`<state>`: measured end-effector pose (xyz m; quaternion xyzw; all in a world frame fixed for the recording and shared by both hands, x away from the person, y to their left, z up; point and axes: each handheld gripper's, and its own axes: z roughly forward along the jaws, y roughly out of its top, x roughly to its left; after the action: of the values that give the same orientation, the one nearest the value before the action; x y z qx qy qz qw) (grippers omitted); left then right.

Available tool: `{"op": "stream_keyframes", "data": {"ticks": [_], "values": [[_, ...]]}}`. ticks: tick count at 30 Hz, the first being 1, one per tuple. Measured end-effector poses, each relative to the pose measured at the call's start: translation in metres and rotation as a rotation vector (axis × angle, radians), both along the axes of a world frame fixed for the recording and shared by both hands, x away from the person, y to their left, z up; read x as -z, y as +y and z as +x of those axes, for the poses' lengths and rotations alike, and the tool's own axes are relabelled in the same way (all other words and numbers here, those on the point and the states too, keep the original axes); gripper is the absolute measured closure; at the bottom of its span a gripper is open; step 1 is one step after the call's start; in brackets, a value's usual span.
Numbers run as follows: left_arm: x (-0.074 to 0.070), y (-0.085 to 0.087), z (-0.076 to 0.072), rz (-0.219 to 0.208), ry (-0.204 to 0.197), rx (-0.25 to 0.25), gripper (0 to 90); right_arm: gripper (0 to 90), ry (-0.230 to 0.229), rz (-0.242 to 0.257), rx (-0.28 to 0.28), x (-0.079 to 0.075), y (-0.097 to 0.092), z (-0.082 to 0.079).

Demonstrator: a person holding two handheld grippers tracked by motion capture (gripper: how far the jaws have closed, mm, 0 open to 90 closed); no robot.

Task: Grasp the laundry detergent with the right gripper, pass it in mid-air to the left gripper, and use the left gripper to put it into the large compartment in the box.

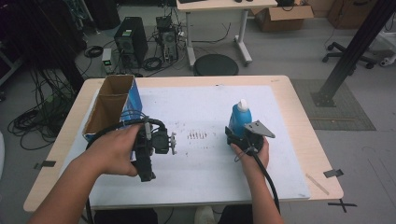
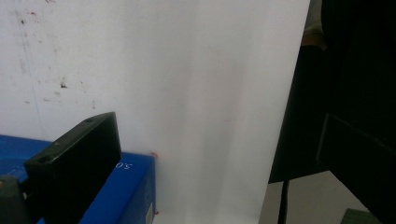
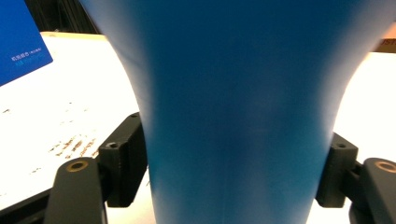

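A blue bottle with a white cap stands upright on the white mat, right of centre. My right gripper comes at it from the near side, and both pads press on the bottle's blue body, so it is shut on it. My left gripper is held low over the mat beside an open cardboard box with a blue side. In the left gripper view one black finger lies against the box's blue face, with bare mat beyond it and nothing between the jaws.
Small dark marks dot the mat's centre. The wooden table edge runs right of the mat. Beyond the table stand a computer tower, cables, a round stool and a desk leg. A black post rises at the right.
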<state>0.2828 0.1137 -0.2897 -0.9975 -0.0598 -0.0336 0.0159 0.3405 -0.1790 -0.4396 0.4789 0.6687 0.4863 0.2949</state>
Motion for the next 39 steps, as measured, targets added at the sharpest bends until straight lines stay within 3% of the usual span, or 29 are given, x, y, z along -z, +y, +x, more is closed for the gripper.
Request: {"op": "stream_keyframes", "data": {"ticks": [11,27,39], "values": [[0.0006,-0.0005,0.0012,-0.001,0.0,0.005,0.3,31.6,-0.002,-0.012,-0.004,-0.0001,0.0003,-0.0004],[0.0027,-0.0022,0.0018,-0.005,-0.001,0.004,0.3,43.7,-0.032,-0.053,0.029,0.0014,0.0022,-0.0013],[0.0008,-0.0012,0.0014,-0.005,-0.002,0.002,0.3,46.3,-0.045,-0.057,0.008,-0.0008,0.0001,-0.0025]]}}
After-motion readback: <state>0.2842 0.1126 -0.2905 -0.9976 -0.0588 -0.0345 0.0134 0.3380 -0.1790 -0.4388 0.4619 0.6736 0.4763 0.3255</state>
